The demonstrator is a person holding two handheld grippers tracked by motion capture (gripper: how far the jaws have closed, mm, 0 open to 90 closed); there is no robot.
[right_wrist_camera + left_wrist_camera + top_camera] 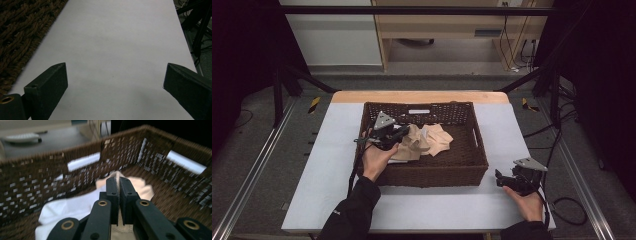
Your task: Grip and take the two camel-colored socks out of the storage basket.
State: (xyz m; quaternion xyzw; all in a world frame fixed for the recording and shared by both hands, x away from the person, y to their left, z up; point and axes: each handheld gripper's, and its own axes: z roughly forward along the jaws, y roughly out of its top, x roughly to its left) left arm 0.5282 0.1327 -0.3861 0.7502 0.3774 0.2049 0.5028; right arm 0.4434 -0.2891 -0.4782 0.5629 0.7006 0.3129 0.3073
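On the white table (312,165) stands a brown wicker basket (472,155) holding beige cloth (439,140). Inside it, the left gripper (117,182) is clenched on a fold of that cloth. The right gripper (115,82) rests released over bare tabletop, well apart.

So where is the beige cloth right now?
The beige cloth lies inside the wicker basket, left of centre in the high view, pinched in the left gripper, with a white cloth beside it.
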